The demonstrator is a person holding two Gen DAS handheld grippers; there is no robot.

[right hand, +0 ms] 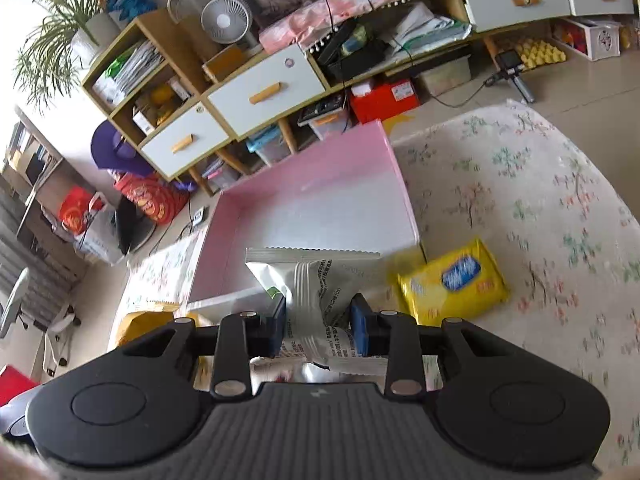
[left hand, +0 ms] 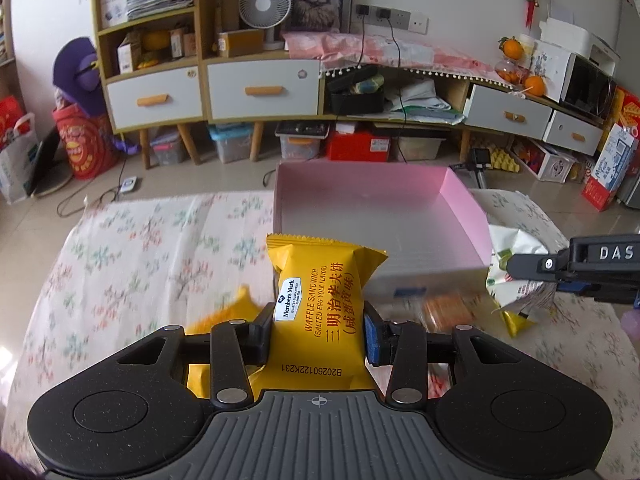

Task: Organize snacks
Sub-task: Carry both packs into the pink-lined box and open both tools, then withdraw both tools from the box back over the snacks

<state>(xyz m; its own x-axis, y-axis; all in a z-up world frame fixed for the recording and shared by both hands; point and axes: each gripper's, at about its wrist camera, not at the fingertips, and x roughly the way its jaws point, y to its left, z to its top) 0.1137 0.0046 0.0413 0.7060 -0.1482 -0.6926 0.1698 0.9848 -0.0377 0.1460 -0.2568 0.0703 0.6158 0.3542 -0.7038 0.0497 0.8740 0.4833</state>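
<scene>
Two sets of jaws clamping one snack each: left gripper (left hand: 318, 330) pinching the yellow waffle packet (left hand: 320, 312) upright, right gripper (right hand: 318, 326) squeezing the white packet (right hand: 310, 292) at its middle. Carrying both clear of the floral-clothed table (right hand: 520, 184), just short of the pink box (left hand: 360, 204), seemingly empty inside. Leaving another yellow packet (right hand: 454, 280) lying beside the box. Probably needing next: reaching forward over the near wall, then releasing inside.

Blurred, perhaps orange packet (left hand: 444, 312) below
</scene>
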